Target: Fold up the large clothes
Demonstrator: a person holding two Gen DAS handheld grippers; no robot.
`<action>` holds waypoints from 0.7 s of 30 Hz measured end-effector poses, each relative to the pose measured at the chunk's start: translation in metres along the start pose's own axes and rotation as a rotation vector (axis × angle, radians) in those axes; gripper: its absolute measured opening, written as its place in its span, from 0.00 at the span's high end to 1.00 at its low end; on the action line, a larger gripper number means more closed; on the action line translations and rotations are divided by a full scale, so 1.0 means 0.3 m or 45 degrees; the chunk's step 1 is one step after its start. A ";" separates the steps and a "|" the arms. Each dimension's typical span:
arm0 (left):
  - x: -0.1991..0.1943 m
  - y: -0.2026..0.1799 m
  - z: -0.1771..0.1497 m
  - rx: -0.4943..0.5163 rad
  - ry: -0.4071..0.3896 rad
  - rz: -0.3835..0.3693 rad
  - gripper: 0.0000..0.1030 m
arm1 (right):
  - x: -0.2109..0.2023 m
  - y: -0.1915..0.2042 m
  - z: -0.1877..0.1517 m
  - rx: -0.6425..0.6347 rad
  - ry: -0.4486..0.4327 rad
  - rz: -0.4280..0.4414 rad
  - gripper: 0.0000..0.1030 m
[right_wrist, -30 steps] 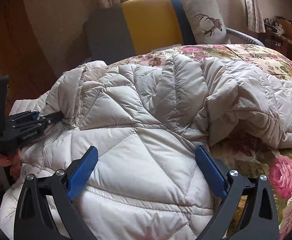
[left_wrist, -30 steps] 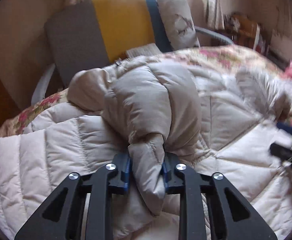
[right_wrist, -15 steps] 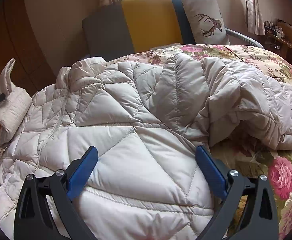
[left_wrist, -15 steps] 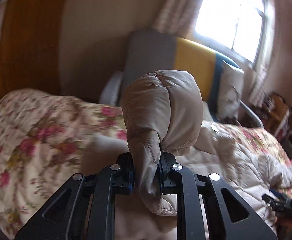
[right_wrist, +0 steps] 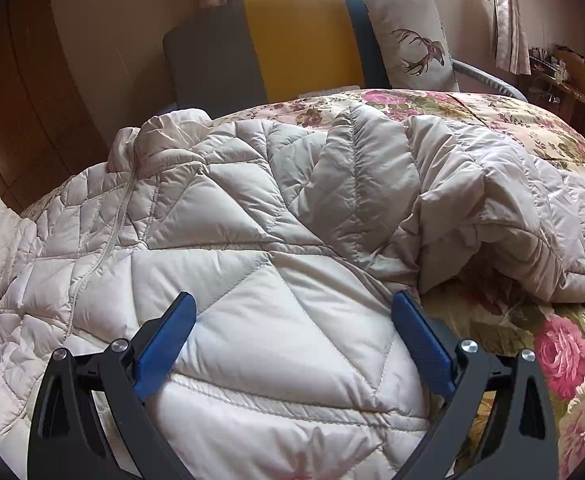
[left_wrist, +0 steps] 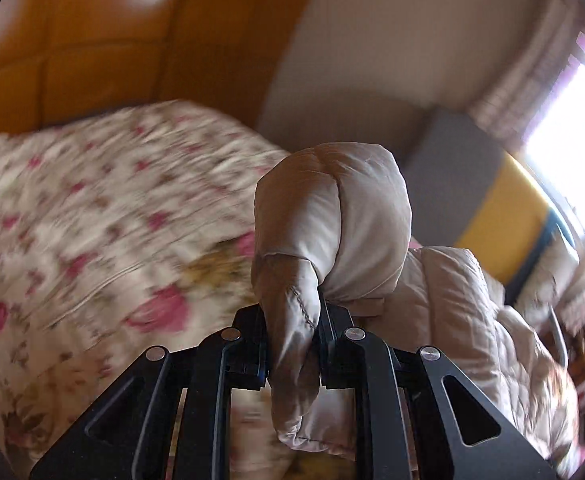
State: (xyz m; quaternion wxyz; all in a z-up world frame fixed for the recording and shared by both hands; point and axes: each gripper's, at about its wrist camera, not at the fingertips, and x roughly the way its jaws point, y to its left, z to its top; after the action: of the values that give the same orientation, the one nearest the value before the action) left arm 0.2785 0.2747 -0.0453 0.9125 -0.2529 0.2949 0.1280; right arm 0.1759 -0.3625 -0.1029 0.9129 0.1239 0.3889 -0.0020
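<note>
My left hand-held gripper (left_wrist: 292, 344) pinches a corner of the beige quilted down jacket (right_wrist: 252, 240) lying on the floral bed quilt (right_wrist: 564, 360); my right hand-held gripper (right_wrist: 292, 340) hovers open. I should pull evenly, keeping the fabric taut.

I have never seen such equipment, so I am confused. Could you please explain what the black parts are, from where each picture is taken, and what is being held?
There is no robot. A person holds one hand-held gripper in each hand, and a wide-angle camera on each looks forward along its two fingers, so the black parts at the bottom of each picture are the tool itself.

In the left view, the left hand-held gripper is shut on a puffy end of a beige quilted jacket, lifted above the floral bedspread.

In the right view, the right hand-held gripper is open, its blue fingers on either side of the same jacket, which lies spread on the bed. Behind stands a grey and yellow chair with a deer cushion.
</note>
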 end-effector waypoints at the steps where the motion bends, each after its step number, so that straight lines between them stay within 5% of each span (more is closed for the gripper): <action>1: 0.007 0.020 -0.008 -0.032 0.013 0.007 0.84 | 0.000 0.000 0.000 -0.001 0.000 -0.001 0.04; 6: 0.044 0.186 -0.042 -0.125 0.078 0.120 0.83 | 0.003 0.002 -0.002 -0.009 0.005 -0.006 0.04; 10: 0.020 0.300 -0.093 -0.289 0.121 0.122 0.31 | 0.005 0.004 -0.001 -0.010 0.007 -0.005 0.04; 17: -0.196 0.252 -0.199 -0.202 0.071 -0.025 0.19 | -0.037 0.007 0.041 -0.003 0.118 0.023 0.02; 21: -0.357 0.144 -0.319 -0.062 0.093 -0.212 0.19 | -0.244 -0.050 0.051 0.093 0.010 0.105 0.03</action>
State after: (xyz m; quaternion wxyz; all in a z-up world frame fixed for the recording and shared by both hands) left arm 0.1316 0.2507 -0.0642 0.9021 -0.3033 0.3028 0.0495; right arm 0.1341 -0.3874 -0.0441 0.9055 0.1732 0.3867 0.0217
